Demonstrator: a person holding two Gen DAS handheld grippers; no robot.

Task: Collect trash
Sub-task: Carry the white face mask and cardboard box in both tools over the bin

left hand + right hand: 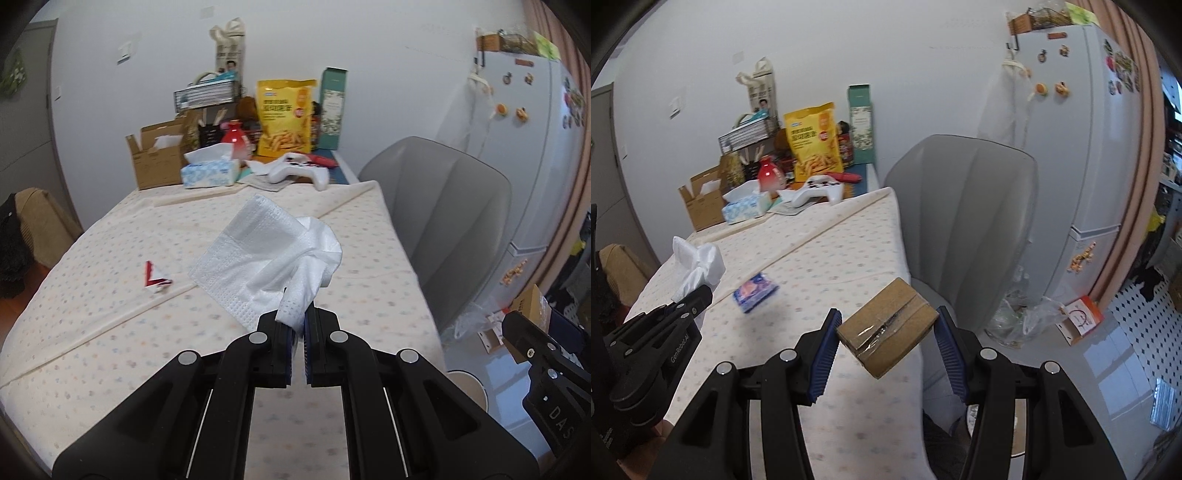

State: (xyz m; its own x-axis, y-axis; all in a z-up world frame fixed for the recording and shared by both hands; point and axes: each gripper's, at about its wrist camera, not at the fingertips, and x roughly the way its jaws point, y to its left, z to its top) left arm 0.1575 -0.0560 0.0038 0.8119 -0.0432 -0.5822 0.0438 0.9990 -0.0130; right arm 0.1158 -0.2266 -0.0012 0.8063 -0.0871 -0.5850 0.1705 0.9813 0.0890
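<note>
Left hand-held gripper (pixel 298 325) clamped tissue (pixel 269 251) | right hand-held gripper (pixel 886 332) gaped around box (pixel 886 326) past surface (pixel 827 251) edge | advised: squeeze flat sides squarely

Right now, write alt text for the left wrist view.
The left gripper, jaws shut, holds a crumpled white tissue above a table covered in a dotted cloth. A small red-and-white wrapper lies on the cloth to the left, and a tissue box and yellow snack bag stand at the far end.
</note>
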